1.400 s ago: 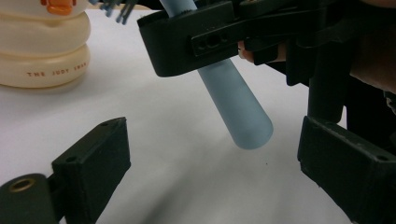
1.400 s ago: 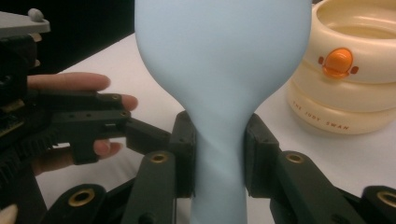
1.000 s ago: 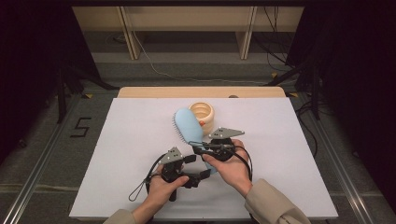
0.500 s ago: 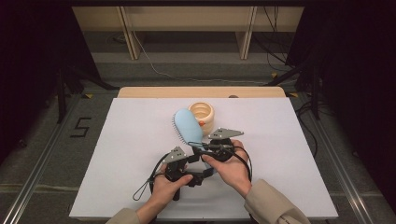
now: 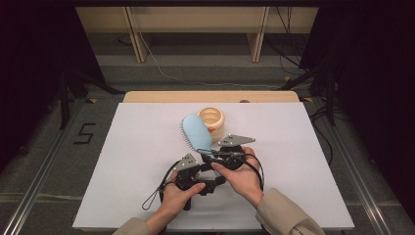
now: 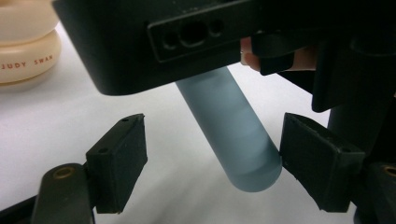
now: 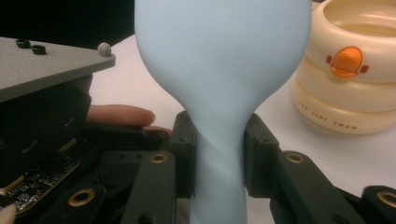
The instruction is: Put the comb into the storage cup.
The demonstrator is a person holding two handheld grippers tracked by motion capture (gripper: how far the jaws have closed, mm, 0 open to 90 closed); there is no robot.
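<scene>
A light blue hairbrush (image 5: 197, 133) lies bristles-down over the white table, its head next to a cream ringed cup (image 5: 211, 121). My right gripper (image 5: 209, 156) is shut on the brush's neck (image 7: 219, 154), both pads pressing its sides. In the left gripper view, the rounded end of the brush handle (image 6: 233, 135) sits between the pads of my left gripper (image 6: 215, 158). Those jaws have just been closing. The right-hand pad (image 6: 317, 168) is at the handle's tip, and the left-hand pad (image 6: 119, 163) stands well clear of it. In the high view the left gripper (image 5: 208, 171) sits just below the right one.
The cream cup (image 7: 348, 74) bears an orange duck badge and stands just behind the brush head. The white tabletop (image 5: 122, 166) extends widely on both sides. A wooden edge (image 5: 161, 96) runs along its far side, and dark floor lies beyond.
My left gripper has edged up toward the brush handle's end and the right gripper. The right hand, the brush and the cup have stayed put.
</scene>
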